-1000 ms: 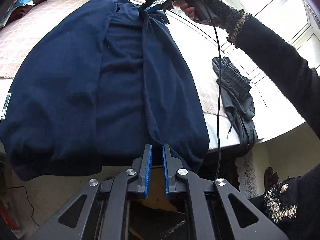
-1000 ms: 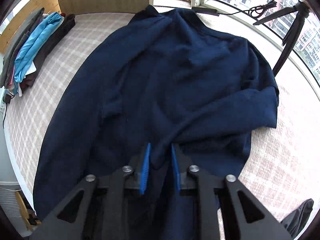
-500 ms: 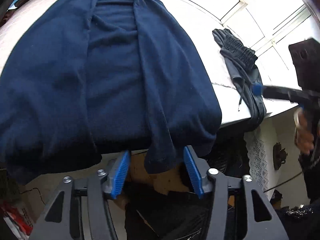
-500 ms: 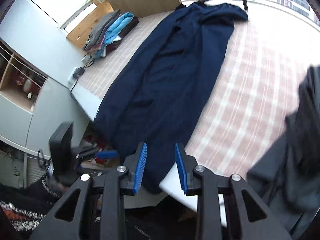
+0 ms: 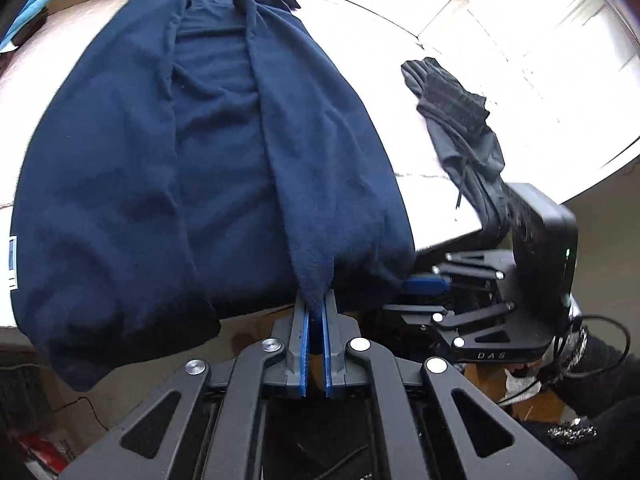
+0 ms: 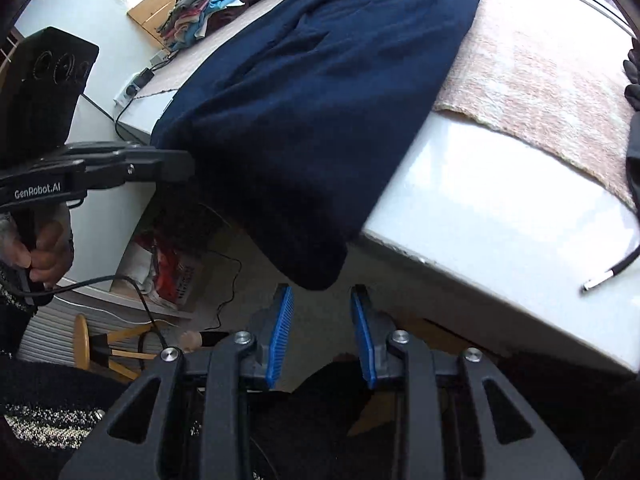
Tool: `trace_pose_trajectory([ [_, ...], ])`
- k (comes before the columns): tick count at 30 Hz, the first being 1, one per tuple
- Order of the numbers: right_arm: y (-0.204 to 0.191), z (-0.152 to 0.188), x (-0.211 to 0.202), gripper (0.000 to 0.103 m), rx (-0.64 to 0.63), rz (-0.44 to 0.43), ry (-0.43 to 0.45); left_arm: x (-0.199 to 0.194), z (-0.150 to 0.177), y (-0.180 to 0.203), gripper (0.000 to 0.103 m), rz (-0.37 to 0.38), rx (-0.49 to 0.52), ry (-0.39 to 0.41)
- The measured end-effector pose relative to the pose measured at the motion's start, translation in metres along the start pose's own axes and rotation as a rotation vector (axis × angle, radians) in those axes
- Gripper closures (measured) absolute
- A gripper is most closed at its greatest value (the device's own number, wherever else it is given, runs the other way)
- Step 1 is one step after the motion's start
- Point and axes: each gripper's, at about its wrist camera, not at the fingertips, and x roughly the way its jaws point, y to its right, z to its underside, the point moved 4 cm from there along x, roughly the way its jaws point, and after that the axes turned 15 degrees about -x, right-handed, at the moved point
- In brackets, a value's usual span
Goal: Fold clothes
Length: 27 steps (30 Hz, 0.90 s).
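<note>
A long white table point(image 6: 500, 200) fills both views, its top partly covered by a pale checked cloth point(image 6: 532, 76). Spread along the table lies a navy sweater point(image 5: 208, 152), the largest garment in sight. Both of its sides are folded in toward the middle, and its near end spills over the table edge and hangs down. In the right wrist view the same sweater point(image 6: 320, 92) droops off the table's corner, with its lowest tip hanging just above the right gripper.

To the right of the sweater, well apart from it, a dark grey garment point(image 5: 460, 120) with a drawstring lies crumpled near the table edge, partly hanging over. At the far end of the table a stack of folded clothes point(image 6: 216, 0) in blue, grey and maroon sits beside a wooden panel. Below the table, a wooden stool point(image 6: 92, 344) stands on the floor.

The left gripper point(image 5: 315, 312) has its blue-padded fingers pressed together on the hanging end of the sweater's folded right-hand strip, pinching the cloth between them. The right gripper point(image 6: 322, 304) sits below the table edge with its fingers spread apart and nothing between them; the sweater's drooping tip hangs just above the gap, and whether it touches the pads cannot be told.
</note>
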Motion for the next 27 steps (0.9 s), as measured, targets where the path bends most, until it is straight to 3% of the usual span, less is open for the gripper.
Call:
trace_pose_trajectory([
  [2, 0.002, -0.002, -0.002, 0.064, -0.002, -0.019, 0.018, 0.002, 0.002, -0.001, 0.098, 0.003, 0.003, -0.015],
  [6, 0.008, -0.009, -0.005, 0.064, 0.032, -0.1, 0.061, 0.002, 0.002, -0.003, 0.098, 0.015, -0.008, -0.026],
  [7, 0.008, -0.009, -0.007, 0.067, 0.041, -0.125, 0.068, -0.001, 0.003, -0.003, 0.098, 0.026, -0.012, -0.028],
  [8, 0.008, -0.009, -0.01, 0.088, 0.049, -0.143, 0.074, -0.003, 0.003, -0.002, 0.098, 0.037, -0.016, -0.03],
  [9, 0.008, -0.01, -0.013, 0.098, 0.057, -0.162, 0.081, -0.009, 0.004, 0.002, 0.099, 0.044, -0.008, -0.024],
  [14, 0.001, -0.015, -0.057, 0.098, 0.063, -0.245, 0.138, -0.025, 0.012, 0.006, 0.096, 0.063, 0.025, 0.008],
  [15, 0.002, -0.015, -0.058, 0.098, 0.057, -0.219, 0.125, -0.016, 0.014, -0.001, 0.091, 0.017, 0.023, 0.001],
  [18, 0.011, -0.011, -0.044, 0.093, 0.067, -0.143, 0.003, 0.006, 0.019, -0.026, 0.093, -0.107, 0.004, -0.076],
  [19, 0.013, -0.008, -0.037, 0.09, 0.089, -0.156, -0.069, 0.001, 0.019, -0.029, 0.093, -0.105, -0.004, -0.074],
  [21, 0.014, -0.003, -0.042, 0.087, 0.101, -0.158, -0.123, -0.015, 0.017, -0.031, 0.09, -0.098, -0.004, -0.057],
  [25, 0.027, -0.023, -0.108, 0.087, 0.108, -0.139, -0.012, -0.065, -0.005, -0.019, 0.088, -0.063, 0.041, 0.002],
  [27, 0.04, -0.044, -0.153, 0.087, 0.105, -0.104, 0.073, -0.09, -0.032, -0.004, 0.08, -0.048, 0.092, 0.037],
])
